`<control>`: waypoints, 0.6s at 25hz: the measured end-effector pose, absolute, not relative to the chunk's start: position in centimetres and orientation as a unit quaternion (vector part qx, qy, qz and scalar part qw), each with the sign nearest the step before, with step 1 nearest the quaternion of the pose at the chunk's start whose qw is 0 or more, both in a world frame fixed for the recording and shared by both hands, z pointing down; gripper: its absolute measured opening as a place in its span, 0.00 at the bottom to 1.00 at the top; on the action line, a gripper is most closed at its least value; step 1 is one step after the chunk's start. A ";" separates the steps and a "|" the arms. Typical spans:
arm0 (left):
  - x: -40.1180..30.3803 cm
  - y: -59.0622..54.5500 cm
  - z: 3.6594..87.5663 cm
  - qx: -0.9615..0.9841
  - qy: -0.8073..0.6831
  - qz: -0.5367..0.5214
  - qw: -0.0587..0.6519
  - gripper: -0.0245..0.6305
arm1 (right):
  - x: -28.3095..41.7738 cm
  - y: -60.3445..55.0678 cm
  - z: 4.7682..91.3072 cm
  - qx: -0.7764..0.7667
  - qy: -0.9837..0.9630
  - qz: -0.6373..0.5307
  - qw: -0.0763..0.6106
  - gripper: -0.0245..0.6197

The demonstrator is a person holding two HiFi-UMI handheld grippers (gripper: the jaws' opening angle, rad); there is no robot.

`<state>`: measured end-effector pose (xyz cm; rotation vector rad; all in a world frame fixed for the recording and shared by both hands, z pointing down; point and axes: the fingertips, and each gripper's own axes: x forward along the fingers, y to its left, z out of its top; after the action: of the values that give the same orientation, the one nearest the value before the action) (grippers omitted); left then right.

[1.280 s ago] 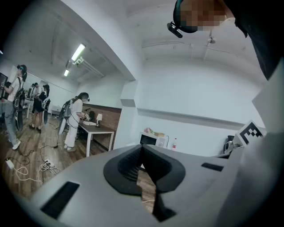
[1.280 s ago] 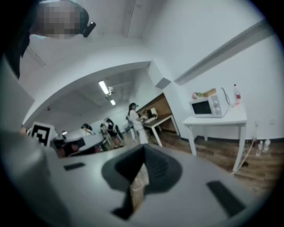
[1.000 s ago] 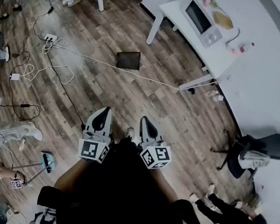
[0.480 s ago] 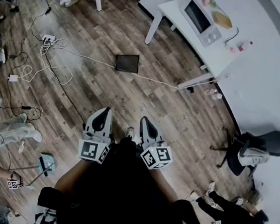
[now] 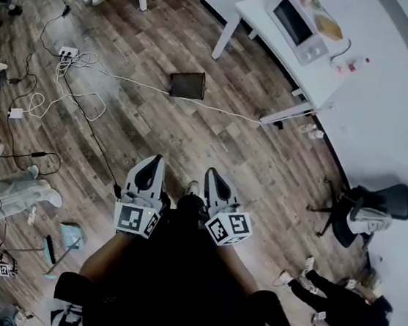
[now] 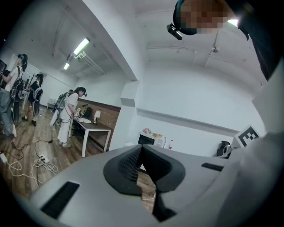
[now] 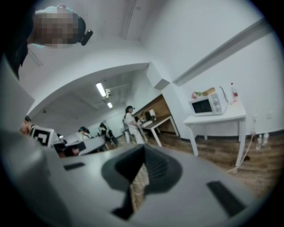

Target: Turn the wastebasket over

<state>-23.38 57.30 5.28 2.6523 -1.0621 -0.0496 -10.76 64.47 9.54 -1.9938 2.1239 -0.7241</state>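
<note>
The wastebasket [image 5: 188,84], dark and boxy, lies on the wooden floor in the upper middle of the head view, far ahead of both grippers. My left gripper [image 5: 151,162] and right gripper [image 5: 212,175] are held side by side close to the body, pointing roughly level toward it. In the left gripper view the left gripper [image 6: 141,148] has its jaws closed tip to tip with nothing between them. The right gripper [image 7: 143,149] looks the same in the right gripper view. Neither gripper view shows the wastebasket.
A white table [image 5: 311,72] with a microwave [image 5: 296,24] stands at the upper right. A white cable [image 5: 221,111] runs past the wastebasket. Tangled cords and a power strip [image 5: 68,52] lie upper left. An office chair [image 5: 366,215] and a person [image 5: 341,310] are at the right.
Both grippers stay shut and keep their place in the head view. The floor scene drifts slightly. At the lower left a dustpan and brush have shifted.
</note>
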 end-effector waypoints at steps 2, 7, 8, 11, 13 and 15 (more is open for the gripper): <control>-23.8 57.2 5.6 0.921 -0.359 -0.020 0.146 0.09 | -11.3 64.2 9.6 -0.668 0.702 -0.238 0.068 0.09; -23.9 56.3 6.2 0.925 -0.347 -0.019 0.154 0.09 | -11.6 63.5 9.8 -0.678 0.691 -0.241 0.068 0.09; -24.0 56.1 6.3 0.925 -0.345 -0.019 0.156 0.09 | -11.7 63.4 9.8 -0.679 0.690 -0.241 0.067 0.09; -23.5 55.3 6.6 0.925 -0.344 -0.016 0.159 0.09 | -11.3 62.6 10.0 -0.679 0.690 -0.242 0.067 0.09; -22.8 54.4 6.8 0.925 -0.344 -0.013 0.160 0.09 | -10.6 61.7 10.2 -0.678 0.691 -0.243 0.069 0.09; -22.1 53.4 7.0 0.925 -0.346 -0.009 0.158 0.09 | -10.0 60.4 10.3 -0.675 0.693 -0.244 0.071 0.09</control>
<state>-22.11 53.42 6.97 2.6453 -0.9890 -0.0271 -9.98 60.45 10.33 -2.0297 2.0824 -0.7332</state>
